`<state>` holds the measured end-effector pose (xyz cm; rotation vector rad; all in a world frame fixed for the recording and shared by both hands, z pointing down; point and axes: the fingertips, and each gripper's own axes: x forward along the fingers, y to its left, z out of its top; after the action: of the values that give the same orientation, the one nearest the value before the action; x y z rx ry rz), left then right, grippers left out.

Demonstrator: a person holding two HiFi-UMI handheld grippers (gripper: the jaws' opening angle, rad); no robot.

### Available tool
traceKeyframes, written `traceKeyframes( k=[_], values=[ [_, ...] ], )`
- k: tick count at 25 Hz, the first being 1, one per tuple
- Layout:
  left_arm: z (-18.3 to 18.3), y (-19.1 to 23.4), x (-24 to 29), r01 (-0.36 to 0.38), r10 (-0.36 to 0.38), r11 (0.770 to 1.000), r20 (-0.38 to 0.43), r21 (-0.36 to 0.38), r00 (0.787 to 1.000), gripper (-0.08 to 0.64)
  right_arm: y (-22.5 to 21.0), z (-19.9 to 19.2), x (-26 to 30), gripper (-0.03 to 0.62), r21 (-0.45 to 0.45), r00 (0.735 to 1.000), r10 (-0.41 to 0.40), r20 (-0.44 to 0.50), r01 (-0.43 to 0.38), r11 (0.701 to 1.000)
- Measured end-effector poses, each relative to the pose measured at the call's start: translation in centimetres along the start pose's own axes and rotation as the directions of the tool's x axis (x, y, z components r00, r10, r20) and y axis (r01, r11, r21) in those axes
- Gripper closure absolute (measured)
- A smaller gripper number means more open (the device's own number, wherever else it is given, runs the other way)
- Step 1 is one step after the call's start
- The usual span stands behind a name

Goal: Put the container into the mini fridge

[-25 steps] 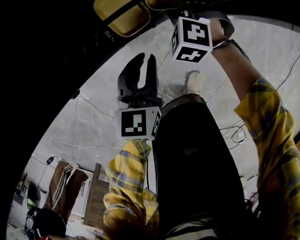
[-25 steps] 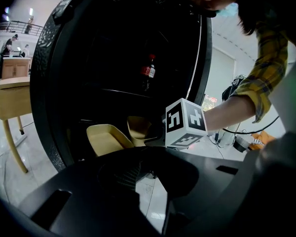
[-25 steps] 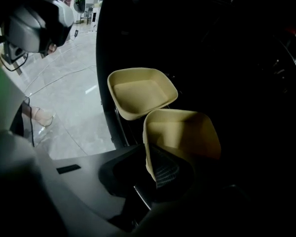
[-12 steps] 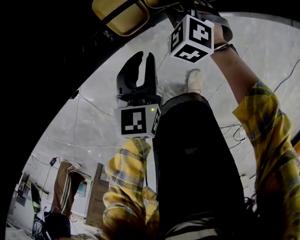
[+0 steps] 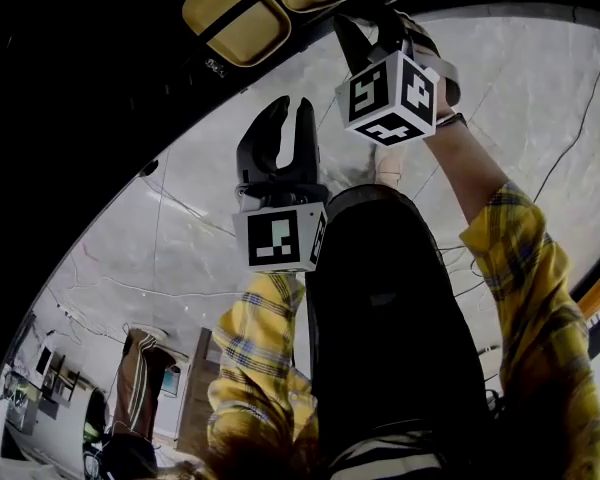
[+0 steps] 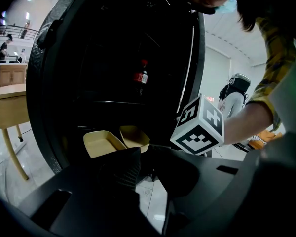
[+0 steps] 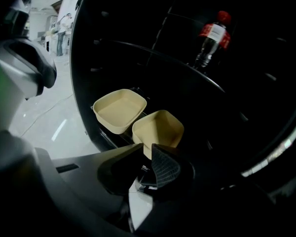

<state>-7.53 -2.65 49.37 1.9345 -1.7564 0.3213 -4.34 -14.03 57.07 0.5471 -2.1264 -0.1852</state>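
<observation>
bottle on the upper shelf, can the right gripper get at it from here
Probably yes. The bottle stands alone, higher than the two containers, and the fridge is open with nothing before it. The right gripper, empty with jaws that have just been closing, would need to rise and open wider.

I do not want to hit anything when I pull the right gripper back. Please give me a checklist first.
1. Near container and far container sit in the fridge: ok.
2. Right gripper holds nothing; its jaws have just been closing with nothing between them: ok.
3. Its tips are clear of the near container's rim: cannot tell.
4. Left gripper is empty, jaws apart: ok.
5. Bottle stands upright, away from both grippers: ok.
</observation>
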Motion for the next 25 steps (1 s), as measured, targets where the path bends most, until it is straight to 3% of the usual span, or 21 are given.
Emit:
traceKeyframes(
  k=[7,14,25],
  values=[
    [0.0,0.0,-1.0,-0.016,0.016,1.0,-0.001,0.006,1.0,0.477,0.1,-0.9,-3.5,0.549,0.154,0.998,-0.058,0.013,0.056,0.987],
    [0.2,-0.5,-2.4,-0.014,0.014,1.0,-0.032,0.011,0.999,0.477,0.2,-1.9,-7.8,0.565,0.334,0.995,-0.102,0.014,0.092,0.938],
    [1.0,-0.7,-2.7,-0.032,0.033,0.999,-0.049,0.019,0.998,0.477,1.1,-1.6,-12.7,0.566,0.449,0.995,-0.098,0.034,0.073,0.891]
  ],
)
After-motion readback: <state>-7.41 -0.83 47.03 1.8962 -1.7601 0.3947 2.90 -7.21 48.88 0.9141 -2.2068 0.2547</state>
